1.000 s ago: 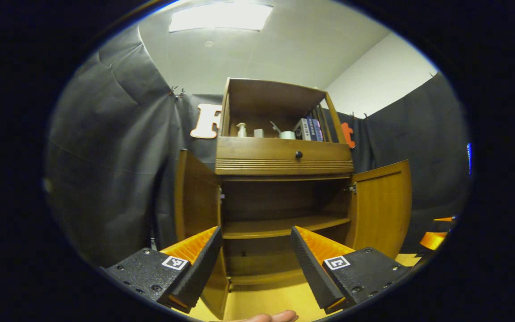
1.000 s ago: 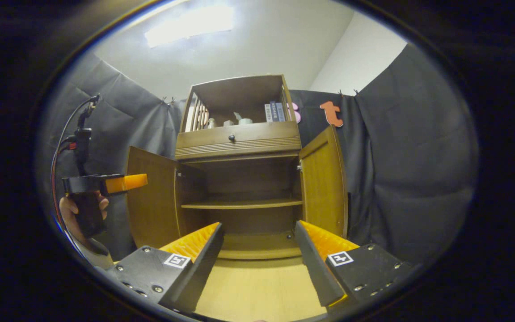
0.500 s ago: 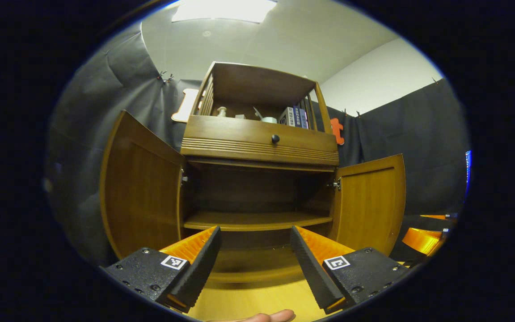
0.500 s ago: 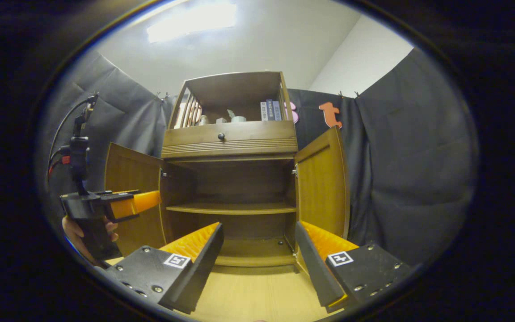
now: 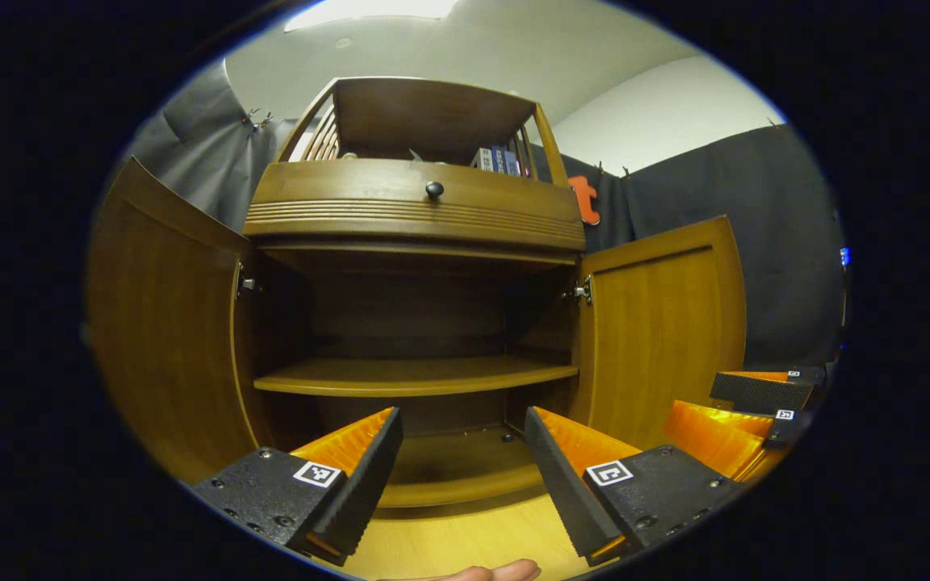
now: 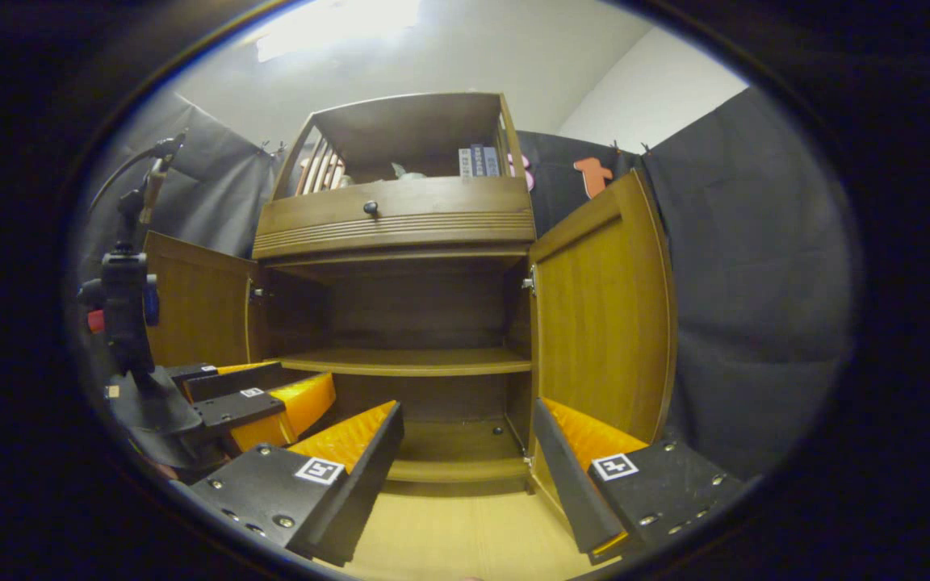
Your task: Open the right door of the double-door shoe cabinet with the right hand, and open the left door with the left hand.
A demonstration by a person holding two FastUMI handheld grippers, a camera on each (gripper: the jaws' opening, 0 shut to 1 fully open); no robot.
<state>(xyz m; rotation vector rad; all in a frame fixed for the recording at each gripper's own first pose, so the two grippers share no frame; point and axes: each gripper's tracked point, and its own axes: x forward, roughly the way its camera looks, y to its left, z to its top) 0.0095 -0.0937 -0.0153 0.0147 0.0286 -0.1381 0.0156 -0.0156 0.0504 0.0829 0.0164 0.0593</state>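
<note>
The brown wooden shoe cabinet (image 5: 412, 206) (image 6: 396, 222) stands ahead with both lower doors swung wide. Its left door (image 5: 162, 323) (image 6: 194, 303) and right door (image 5: 663, 315) (image 6: 598, 323) stand out to the sides, baring an inner shelf (image 5: 412, 375) (image 6: 404, 361). My left gripper (image 5: 461, 468) is open in front of the cabinet's floor, holding nothing; it also appears in the right gripper view as the left gripper (image 6: 267, 395). My right gripper (image 6: 465, 468) is open just before the right door's lower edge, holding nothing; the left gripper view shows this right gripper (image 5: 756, 407) low at the right.
A drawer with a dark knob (image 5: 433, 190) sits above the doors, and an open top shelf holds books (image 6: 479, 160) and small items. Black cloth walls close in on both sides. Light wooden floor (image 6: 465, 532) lies under the grippers. A fingertip (image 5: 497, 571) shows at the bottom edge.
Both grippers have moved closer to the cabinet and lower. The left gripper has swung right, from the left door's edge to the cabinet's middle. Both doors stay wide open.
</note>
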